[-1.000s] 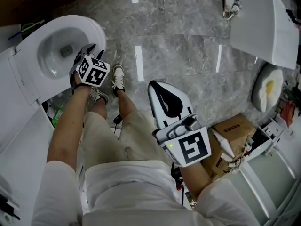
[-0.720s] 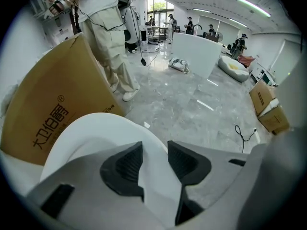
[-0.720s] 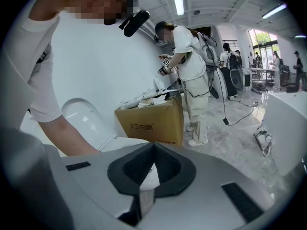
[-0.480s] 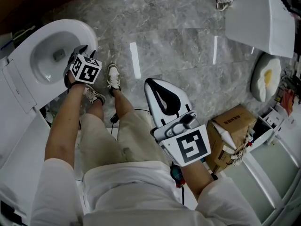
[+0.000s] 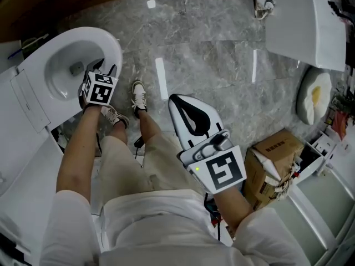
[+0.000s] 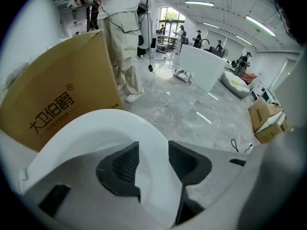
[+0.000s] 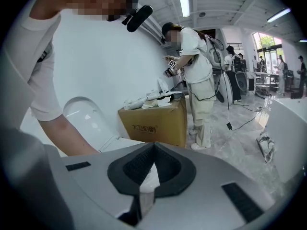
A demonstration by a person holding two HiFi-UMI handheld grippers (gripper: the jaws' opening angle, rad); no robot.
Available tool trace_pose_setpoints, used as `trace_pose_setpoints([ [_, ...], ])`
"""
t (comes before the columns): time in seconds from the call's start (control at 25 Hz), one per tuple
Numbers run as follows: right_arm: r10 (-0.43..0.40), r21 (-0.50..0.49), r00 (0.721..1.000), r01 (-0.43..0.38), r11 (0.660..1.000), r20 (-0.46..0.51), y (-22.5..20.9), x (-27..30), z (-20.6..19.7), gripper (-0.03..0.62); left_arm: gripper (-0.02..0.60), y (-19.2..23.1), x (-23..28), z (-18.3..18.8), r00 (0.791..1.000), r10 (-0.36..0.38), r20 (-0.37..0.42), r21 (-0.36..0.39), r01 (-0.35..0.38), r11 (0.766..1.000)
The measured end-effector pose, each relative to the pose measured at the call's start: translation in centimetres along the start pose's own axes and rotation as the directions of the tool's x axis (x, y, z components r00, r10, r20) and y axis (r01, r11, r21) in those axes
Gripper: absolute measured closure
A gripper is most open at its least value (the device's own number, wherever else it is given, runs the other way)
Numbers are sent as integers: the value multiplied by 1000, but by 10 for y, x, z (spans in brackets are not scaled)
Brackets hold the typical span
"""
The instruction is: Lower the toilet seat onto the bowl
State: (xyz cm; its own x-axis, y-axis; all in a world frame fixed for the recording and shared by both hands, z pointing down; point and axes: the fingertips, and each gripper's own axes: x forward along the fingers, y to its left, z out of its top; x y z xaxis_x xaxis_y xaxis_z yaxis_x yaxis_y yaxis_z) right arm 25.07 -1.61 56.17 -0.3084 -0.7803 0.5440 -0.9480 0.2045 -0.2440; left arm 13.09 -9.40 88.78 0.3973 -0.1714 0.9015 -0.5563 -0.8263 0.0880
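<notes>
Fingers point(image 6: 120, 169) of left gripper point(image 5: 100, 88) are kept clamped on seat point(image 6: 100, 128) at bowl's point(image 5: 61, 73) 4 o'clock, seat judged lowered, release due.

cardboard box point(image 5: 273, 158) right | grey marble floor point(image 5: 211, 65) | white panel point(image 5: 305, 24) beyond

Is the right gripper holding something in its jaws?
No, the right gripper has its jaws pressed together with nothing between them.

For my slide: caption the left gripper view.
Left gripper clamped on the white toilet seat, cardboard box behind.
</notes>
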Motion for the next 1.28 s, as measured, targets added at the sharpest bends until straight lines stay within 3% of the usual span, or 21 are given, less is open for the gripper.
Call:
trace_pose_setpoints([
  [0.24, 57, -33, 998, -56, 998, 19, 41, 13, 15, 595, 428, 25, -40, -19, 998, 53, -16, -50, -54, 997],
  [0.52, 146, -123, 988, -138, 983, 57, 92, 20, 64, 595, 574, 56, -122, -25, 996, 84, 30, -126, -80, 989],
  [0.68, 173, -141, 983, -162, 977, 65, 110, 4, 97, 595, 575, 59, -185, -18, 993, 73, 91, -201, -53, 978],
  [0.76, 189, -125, 979, -180, 976, 71, 121, 1, 113, 595, 575, 70, -224, -15, 988, 96, 120, -267, -61, 962],
  [0.92, 260, -132, 961, -246, 960, 96, 151, 4, 145, 595, 575, 107, -297, -6, 958, 210, 198, -349, -131, 928],
  [1.28, 387, -237, 913, -350, 906, 132, 217, 10, 206, 595, 575, 148, -446, 10, 850, 400, 343, -427, -238, 872],
])
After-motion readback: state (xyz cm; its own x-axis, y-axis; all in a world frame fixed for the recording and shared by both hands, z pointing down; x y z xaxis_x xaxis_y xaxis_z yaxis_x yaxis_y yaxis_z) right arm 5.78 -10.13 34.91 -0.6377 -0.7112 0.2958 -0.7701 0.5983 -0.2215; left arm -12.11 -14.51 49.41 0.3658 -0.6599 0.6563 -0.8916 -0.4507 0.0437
